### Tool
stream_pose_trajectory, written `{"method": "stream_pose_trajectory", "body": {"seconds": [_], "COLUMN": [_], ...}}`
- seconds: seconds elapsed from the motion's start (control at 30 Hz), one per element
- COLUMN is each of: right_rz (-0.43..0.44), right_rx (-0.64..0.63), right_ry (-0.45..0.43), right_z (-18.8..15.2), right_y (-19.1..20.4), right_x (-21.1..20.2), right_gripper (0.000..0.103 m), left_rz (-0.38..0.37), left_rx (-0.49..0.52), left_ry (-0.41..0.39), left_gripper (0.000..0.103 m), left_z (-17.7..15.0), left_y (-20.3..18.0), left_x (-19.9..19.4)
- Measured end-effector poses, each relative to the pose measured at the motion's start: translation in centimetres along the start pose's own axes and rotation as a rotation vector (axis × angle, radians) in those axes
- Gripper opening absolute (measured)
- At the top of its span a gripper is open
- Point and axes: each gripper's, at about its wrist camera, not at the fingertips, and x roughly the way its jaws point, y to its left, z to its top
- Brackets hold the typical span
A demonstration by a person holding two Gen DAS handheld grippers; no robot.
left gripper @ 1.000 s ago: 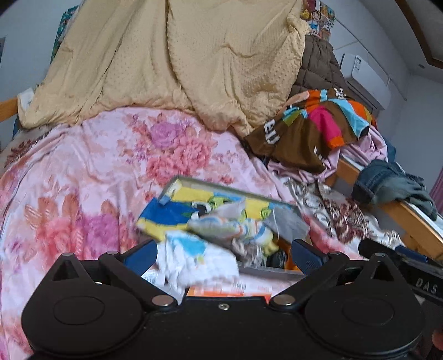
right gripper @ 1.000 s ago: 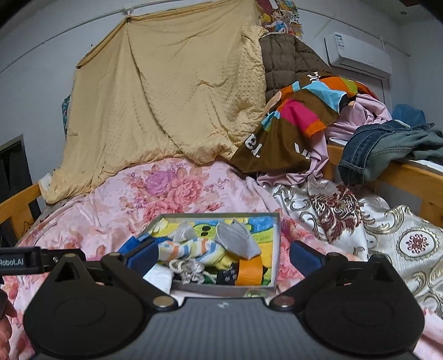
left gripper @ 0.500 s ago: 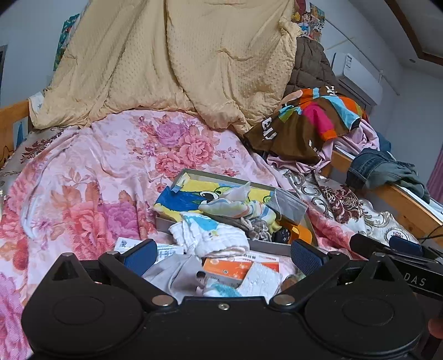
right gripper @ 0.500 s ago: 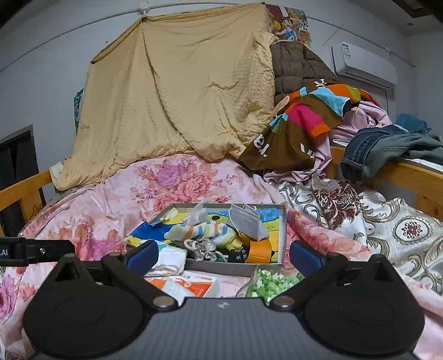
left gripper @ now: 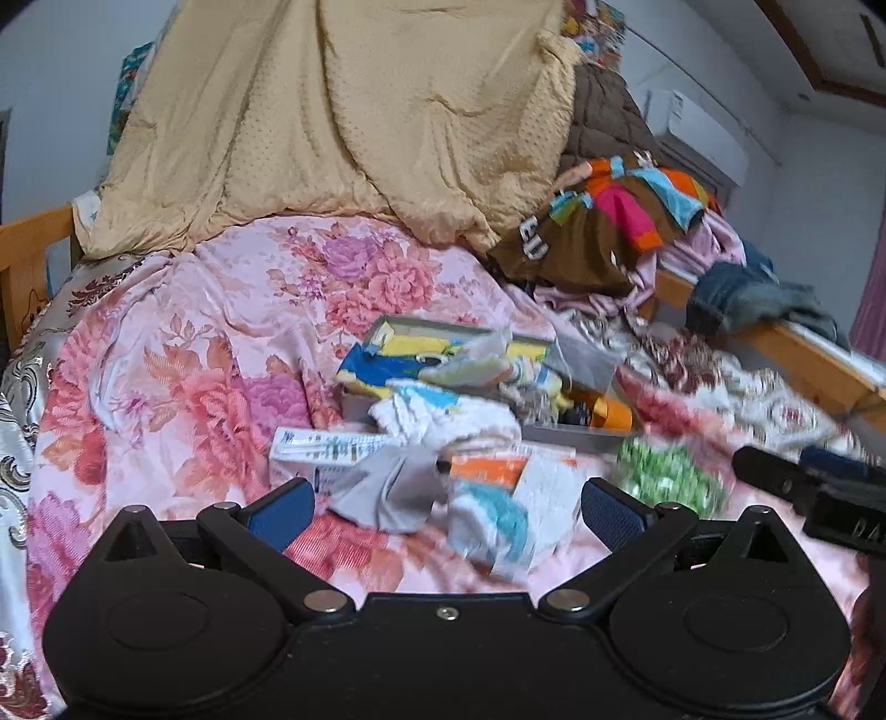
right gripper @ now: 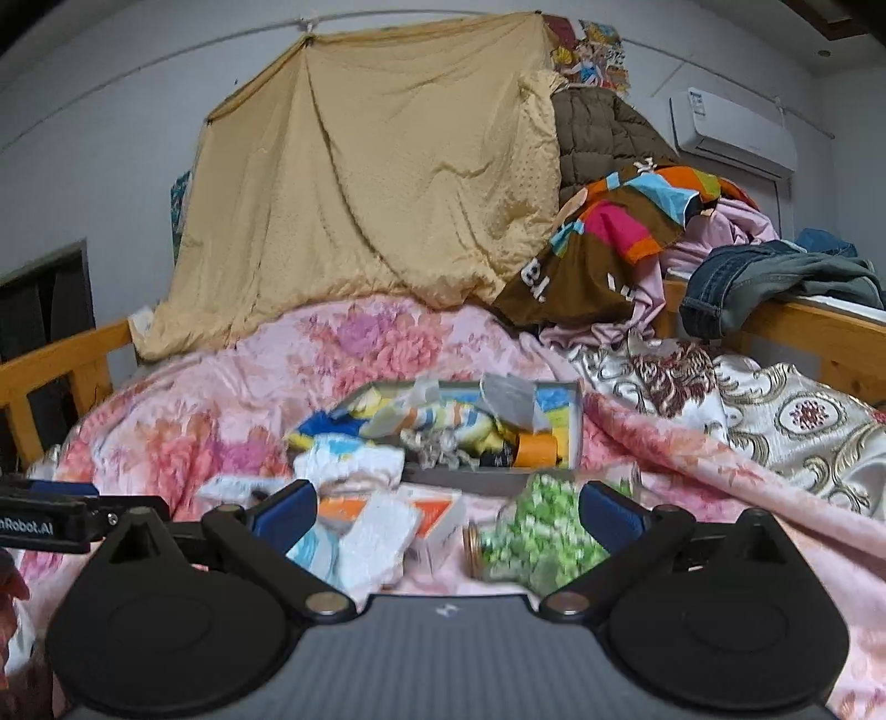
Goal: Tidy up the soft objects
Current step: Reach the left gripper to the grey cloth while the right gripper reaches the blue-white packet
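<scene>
left wrist | grey cloth [left gripper: 387, 493] between spread jaws | nothing gripped

A flat grey box [right gripper: 576, 421] on the bed is full of bright socks [right gripper: 443, 418]. More white cloths [right gripper: 354, 462] lie near it.

A white air conditioner [right gripper: 731, 133] hangs on the wall right of the tan blanket [right gripper: 376, 199]. A wooden bed rail [right gripper: 61, 360] runs left of the blanket; a colourful poster [right gripper: 598, 52] shows above it.
</scene>
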Motion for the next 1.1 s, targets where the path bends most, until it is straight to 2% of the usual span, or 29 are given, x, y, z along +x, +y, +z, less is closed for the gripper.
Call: {"method": "stream_pose_trajectory", "body": {"seconds": [0.27,0.73,0.97,1.1], "right_rz": [0.016,0.067,0.090,0.107], "right_rx": [-0.032,-0.130,-0.201,-0.200], "right_ry": [0.079,0.185,0.199,0.196], "right_z": [-1.9,-3.1,-3.8,-3.9], "right_y": [1.0,3.0,4.8,5.1], "right_x": [-1.0,2.5,5.1,6.0], "right_gripper": [0.103,0.103,0.103,0.103], "left_rz": [-0.009,-0.025,0.006,0.025], "left_rx": [0.081,0.210,0.187,0.171], "left_ry": [0.043,0.097,0.111,0.105], "left_gripper": [0.102,0.102,0.102,0.102], "left_z": [-2.9,-4.5,-3.5,-3.0], "left_y": [0.5,0.2,2.7,4.2], "left_x": [0.3,2.2,4.0,4.8]}}
